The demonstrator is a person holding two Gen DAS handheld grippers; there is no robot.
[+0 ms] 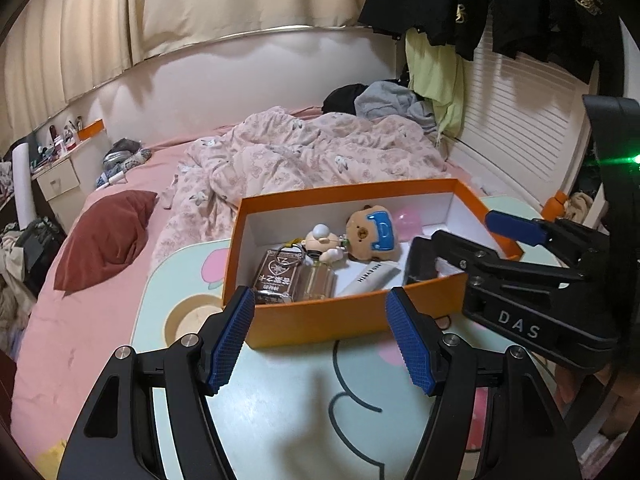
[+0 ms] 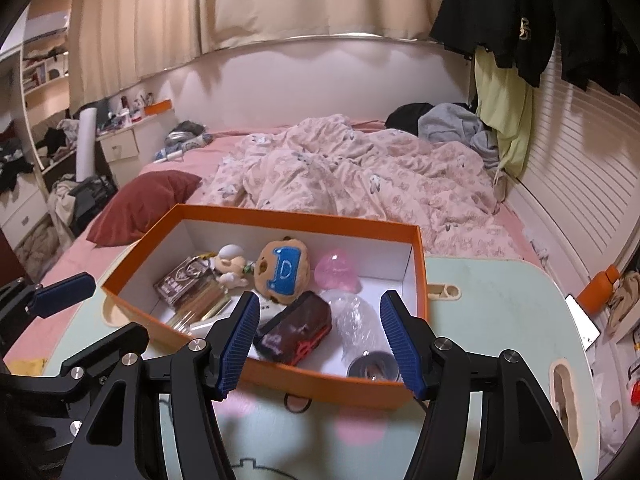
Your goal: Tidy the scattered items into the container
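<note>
A pale green cartoon-printed table (image 2: 500, 304) is set against a pink bed. Both tongs, the left gripper (image 1: 320, 336) and the right gripper (image 2: 316, 340), are held spread and empty just before the near wall of the orange cardboard box (image 1: 320, 316). Inside the box lie a brown plush bear (image 2: 283, 274), a white figurine (image 2: 230, 262), and a dark brown pouch (image 2: 298, 326). A black loop (image 2: 298, 402) is seen peeping from under the box's near wall; it is probably best pinched low.

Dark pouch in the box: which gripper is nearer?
Right. The right gripper hangs open over the box's near wall, the dark pouch just past its fingertips. The left gripper is open too, short of the box's left end.
</note>
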